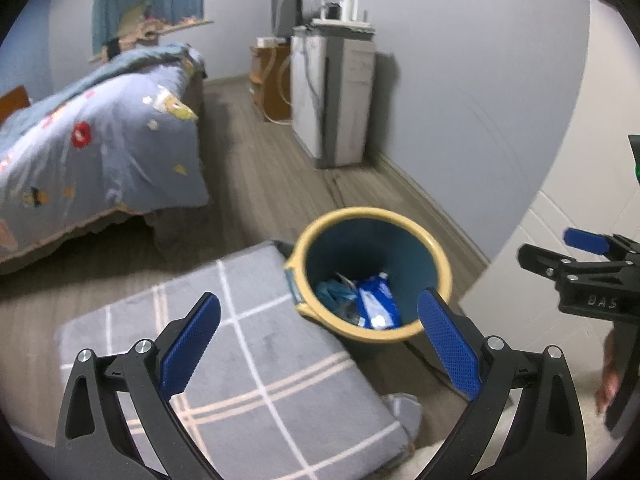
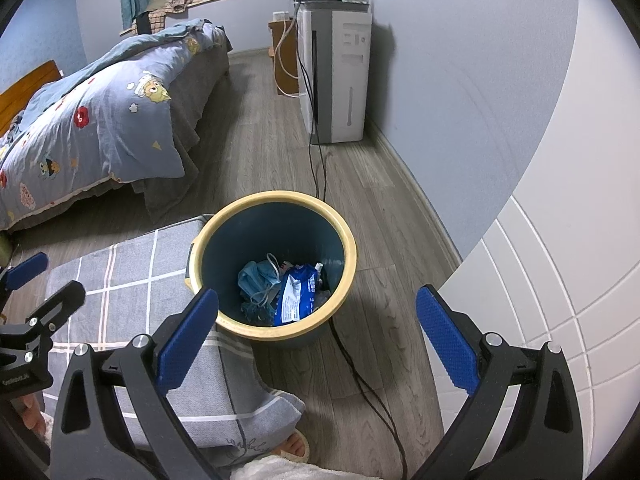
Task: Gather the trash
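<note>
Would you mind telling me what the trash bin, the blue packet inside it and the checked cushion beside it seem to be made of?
The trash bin looks like moulded plastic: smooth matt teal wall, cream rim. The blue packet seems to be glossy plastic film, since it crinkles and catches the light. The checked cushion appears to be soft, fuzzy fabric, perhaps fleece, with a napped grey surface.

Bed (image 2: pixel 100 120), grey checked cushion (image 2: pixel 132 272), air purifier (image 2: pixel 340 80)
</note>
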`<control>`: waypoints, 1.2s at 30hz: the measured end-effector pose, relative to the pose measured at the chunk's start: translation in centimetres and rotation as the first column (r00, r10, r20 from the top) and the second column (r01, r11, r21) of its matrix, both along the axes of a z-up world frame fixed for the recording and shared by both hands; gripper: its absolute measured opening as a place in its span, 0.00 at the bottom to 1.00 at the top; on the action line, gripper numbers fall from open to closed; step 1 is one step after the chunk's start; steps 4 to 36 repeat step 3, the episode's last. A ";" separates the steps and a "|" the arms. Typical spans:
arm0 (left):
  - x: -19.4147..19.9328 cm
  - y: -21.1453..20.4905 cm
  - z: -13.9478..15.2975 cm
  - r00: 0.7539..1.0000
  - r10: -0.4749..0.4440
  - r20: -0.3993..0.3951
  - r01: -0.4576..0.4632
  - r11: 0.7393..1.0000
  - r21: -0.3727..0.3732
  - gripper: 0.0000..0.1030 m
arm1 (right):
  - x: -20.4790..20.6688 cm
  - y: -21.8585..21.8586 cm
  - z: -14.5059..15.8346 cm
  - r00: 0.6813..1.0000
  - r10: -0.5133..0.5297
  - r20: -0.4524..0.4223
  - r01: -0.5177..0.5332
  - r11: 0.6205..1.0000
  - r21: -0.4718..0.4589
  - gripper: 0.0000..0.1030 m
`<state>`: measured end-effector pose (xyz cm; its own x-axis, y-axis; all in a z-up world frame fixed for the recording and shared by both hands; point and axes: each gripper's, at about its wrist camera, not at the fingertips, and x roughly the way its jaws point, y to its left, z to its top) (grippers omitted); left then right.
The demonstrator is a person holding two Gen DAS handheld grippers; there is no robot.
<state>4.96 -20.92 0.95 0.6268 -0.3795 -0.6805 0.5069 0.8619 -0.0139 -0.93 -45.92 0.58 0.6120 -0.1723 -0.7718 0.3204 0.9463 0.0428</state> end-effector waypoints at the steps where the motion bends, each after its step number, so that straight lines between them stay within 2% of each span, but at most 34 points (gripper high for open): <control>1: 0.1 0.4 0.2 1.000 0.014 0.007 -0.014 1.000 -0.002 0.95 | 0.1 0.0 -0.2 1.000 -0.010 -0.007 0.010 1.000 0.005 0.95; 3: 0.6 0.9 1.2 0.999 0.047 0.018 -0.046 0.999 -0.016 0.95 | 0.7 0.2 -0.6 0.999 -0.026 -0.034 0.026 1.000 0.012 0.95; 36: 0.6 0.9 1.2 0.999 0.047 0.018 -0.046 0.999 -0.016 0.95 | 0.7 0.2 -0.6 0.999 -0.026 -0.034 0.026 1.000 0.012 0.95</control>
